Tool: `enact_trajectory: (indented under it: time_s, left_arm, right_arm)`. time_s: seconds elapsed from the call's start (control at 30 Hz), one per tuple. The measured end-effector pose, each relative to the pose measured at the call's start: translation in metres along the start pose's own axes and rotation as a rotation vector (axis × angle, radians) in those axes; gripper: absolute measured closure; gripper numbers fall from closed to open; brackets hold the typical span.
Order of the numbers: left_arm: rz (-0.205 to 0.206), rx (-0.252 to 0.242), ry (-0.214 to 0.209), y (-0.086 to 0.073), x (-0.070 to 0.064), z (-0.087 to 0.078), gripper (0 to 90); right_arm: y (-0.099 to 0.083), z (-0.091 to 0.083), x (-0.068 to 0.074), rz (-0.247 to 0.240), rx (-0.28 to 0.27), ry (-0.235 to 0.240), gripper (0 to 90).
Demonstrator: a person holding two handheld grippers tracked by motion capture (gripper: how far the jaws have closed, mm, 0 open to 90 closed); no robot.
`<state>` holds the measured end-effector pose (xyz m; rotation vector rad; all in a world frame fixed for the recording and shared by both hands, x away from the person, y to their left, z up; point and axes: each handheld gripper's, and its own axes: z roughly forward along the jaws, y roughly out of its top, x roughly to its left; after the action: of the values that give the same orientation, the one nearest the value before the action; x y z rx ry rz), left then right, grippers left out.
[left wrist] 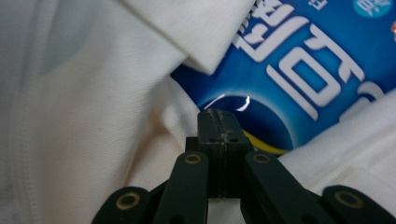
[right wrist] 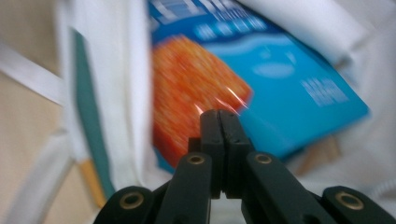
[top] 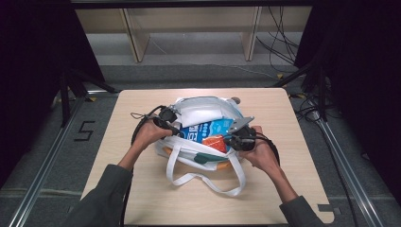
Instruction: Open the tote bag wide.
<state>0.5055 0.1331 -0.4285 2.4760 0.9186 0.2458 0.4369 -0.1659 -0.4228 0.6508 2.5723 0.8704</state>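
Judging by the blue packet [top: 211, 128] already lying inside the white bag [top: 201, 111], packing looks nearly done; both grippers, left [left wrist: 218, 122] and right [right wrist: 219, 122], hover fingers together, empty.

Beyond the counter's far edge stands a pale wooden shelf unit [top: 189, 28]; black cables [top: 279, 45] trail across the grey floor [top: 198, 71] toward its right.
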Motion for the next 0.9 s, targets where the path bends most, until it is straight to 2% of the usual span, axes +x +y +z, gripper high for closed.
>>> enact_trajectory:
  time_s: [0.07,0.17,0.2,0.27,0.33,0.37,0.4,0.43,0.47,0.5,0.57,0.6,0.67,0.73,0.8,0.83,0.9]
  left_arm:
    - [-0.006,-0.004,0.021,-0.003,0.003,-0.005,89.3]
    - [0.053,0.013,0.059,0.0,-0.006,-0.007,88.6]
    - [0.05,0.01,0.055,0.001,-0.007,-0.007,87.3]
    - [0.004,-0.041,0.041,0.004,-0.005,-0.007,85.8]
    - [-0.01,-0.066,0.07,0.011,-0.003,-0.007,84.9]
    - [-0.017,-0.09,0.065,0.016,-0.003,-0.006,84.1]
    - [-0.018,-0.112,0.041,0.021,-0.003,-0.002,84.1]
    - [-0.042,-0.096,0.026,0.029,0.0,0.007,84.0]
    - [-0.041,-0.074,0.064,0.033,0.0,0.012,84.7]
    - [-0.046,-0.057,0.075,0.037,0.004,0.017,85.5]
    - [-0.097,-0.069,0.095,0.042,0.011,0.022,89.2]
    - [-0.1,-0.069,0.109,0.044,0.014,0.023,89.2]
    - [-0.117,-0.066,0.191,0.049,0.02,0.027,89.3]
    - [-0.111,-0.025,0.29,0.05,0.023,0.033,89.4]
    - [-0.124,-0.028,0.28,0.049,0.024,0.034,89.4]
    - [-0.116,-0.038,0.269,0.047,0.024,0.031,89.4]
    - [-0.13,-0.067,0.23,0.045,0.024,0.023,88.9]
  right_arm:
    - [-0.009,0.001,-0.002,0.027,0.025,0.007,90.0]
    - [-0.019,0.001,-0.001,0.064,0.057,0.016,90.0]
    - [-0.019,0.001,-0.002,0.078,0.059,0.022,90.0]
    - [-0.016,-0.001,0.001,0.068,0.07,0.014,90.0]
    - [-0.013,0.0,0.002,0.025,0.091,0.019,90.0]
    - [-0.014,0.002,0.005,0.013,0.12,0.033,90.0]
    - [-0.014,0.002,0.005,0.013,0.12,0.033,90.0]
    - [-0.014,0.003,0.005,0.024,0.134,0.041,90.0]
    - [-0.017,0.004,0.007,0.026,0.151,0.046,90.0]
    - [-0.018,0.003,0.008,0.026,0.161,0.049,90.0]
    - [-0.024,0.003,0.01,0.026,0.161,0.051,90.0]
    - [-0.024,0.003,0.01,0.026,0.161,0.051,90.0]
    - [-0.025,0.004,0.011,0.025,0.16,0.049,90.0]
    - [-0.025,0.003,0.012,0.027,0.167,0.046,90.0]
    - [-0.026,0.004,0.012,0.023,0.158,0.046,90.0]
    - [-0.026,0.004,0.012,0.027,0.152,0.047,90.0]
    - [-0.027,0.003,0.01,0.031,0.14,0.043,90.0]
